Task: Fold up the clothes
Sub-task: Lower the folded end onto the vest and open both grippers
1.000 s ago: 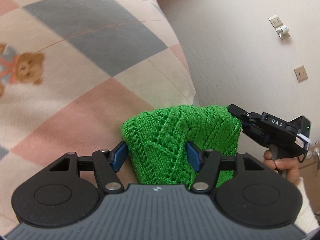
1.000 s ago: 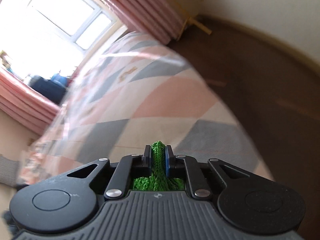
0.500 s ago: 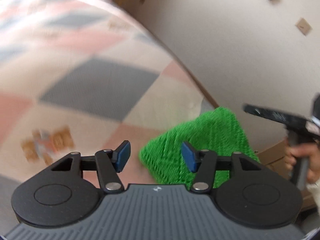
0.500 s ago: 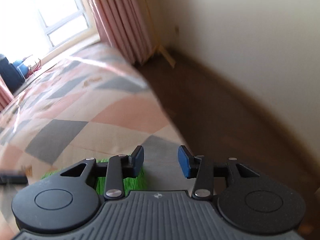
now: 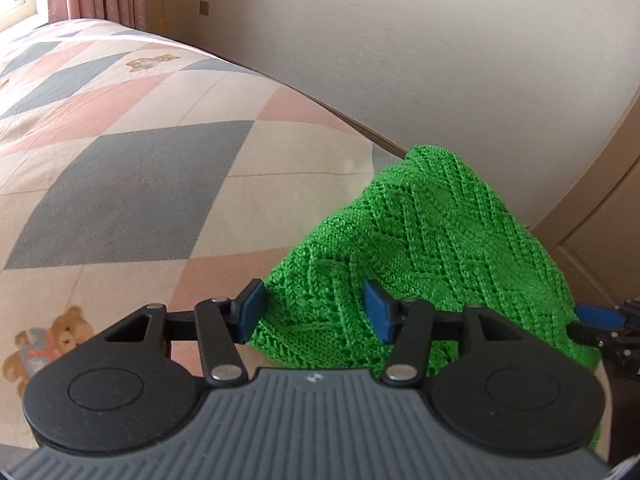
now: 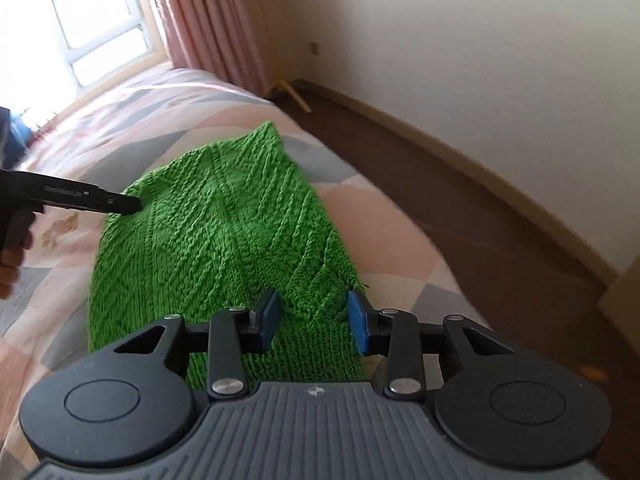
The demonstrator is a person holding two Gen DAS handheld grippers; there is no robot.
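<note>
While the checked quilt (image 5: 140,168) is covering the bed in pink, grey and cream patches, the green knitted garment (image 6: 224,240) is lying folded on it near the edge beside the floor (image 6: 460,208). Left gripper (image 5: 314,312) is hovering at the garment's near edge with jaws spread wide, gripping nothing. Right gripper (image 6: 314,320) is sitting over the opposite end, jaws likewise parted and holding nothing. A small teddy bear print (image 5: 44,344) is showing on the quilt.

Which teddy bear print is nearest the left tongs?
The near bear print just left of the left tongs; the other bear lies far up the quilt.
</note>
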